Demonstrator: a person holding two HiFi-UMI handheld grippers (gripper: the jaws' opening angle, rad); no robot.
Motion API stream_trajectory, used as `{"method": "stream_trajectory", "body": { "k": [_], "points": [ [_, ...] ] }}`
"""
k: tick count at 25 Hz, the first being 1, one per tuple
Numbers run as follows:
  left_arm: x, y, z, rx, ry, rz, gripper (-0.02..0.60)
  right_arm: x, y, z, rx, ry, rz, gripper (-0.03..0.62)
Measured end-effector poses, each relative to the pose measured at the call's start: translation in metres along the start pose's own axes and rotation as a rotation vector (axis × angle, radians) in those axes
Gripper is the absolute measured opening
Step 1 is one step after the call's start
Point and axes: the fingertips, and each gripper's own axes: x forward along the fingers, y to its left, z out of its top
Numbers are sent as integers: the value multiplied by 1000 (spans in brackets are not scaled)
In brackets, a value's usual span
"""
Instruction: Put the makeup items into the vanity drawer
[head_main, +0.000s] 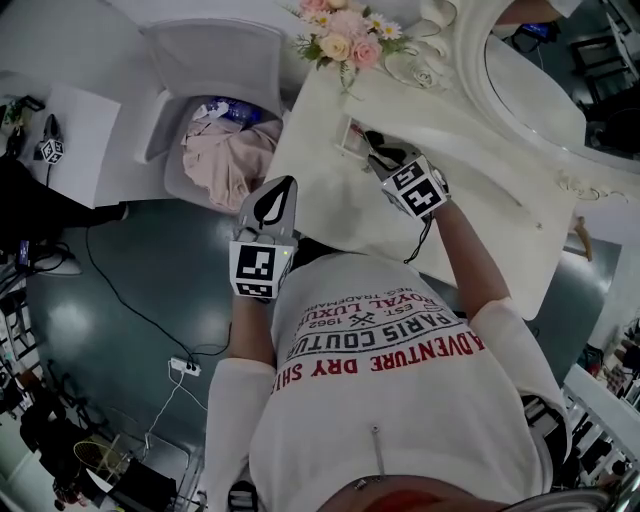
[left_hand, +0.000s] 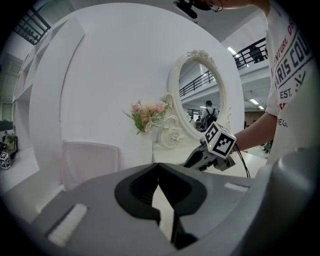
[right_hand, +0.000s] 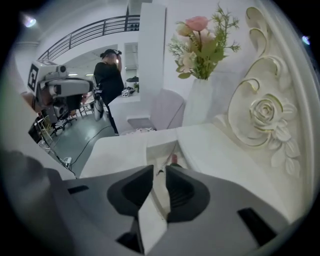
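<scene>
Stowing seems nearly done: the right gripper (right_hand: 159, 172), narrowly parted and empty, is hovering over the vanity drawer (right_hand: 156, 144) — the left gripper (left_hand: 159, 167) idling pinched together — so closing the drawer likely follows.

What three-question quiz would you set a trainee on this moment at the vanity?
1. True or false: the left tongs are closed with nothing between them.
2. The right tongs, slightly apart, aim at: A) the open drawer; B) the chair; C) the floor.
3. Fill in: the flowers stand on the table beside the ___.

Key: 1 true; 2 A; 3 mirror.
</scene>
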Motion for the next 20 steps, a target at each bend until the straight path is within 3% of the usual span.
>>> {"method": "stream_trajectory", "body": {
  "k": [4,14,20],
  "points": [
    [3,-5,8,14,-13,-18,11,-9,-6,5,41,-35,-37,107],
    [32,-29,34,91,-46,-140,11,-63,-22,15,152,-183,-175,107],
    [56,-62,56,144,-64,-250,12,-125,-32,6,314,-324,-281,28]
  ]
}}
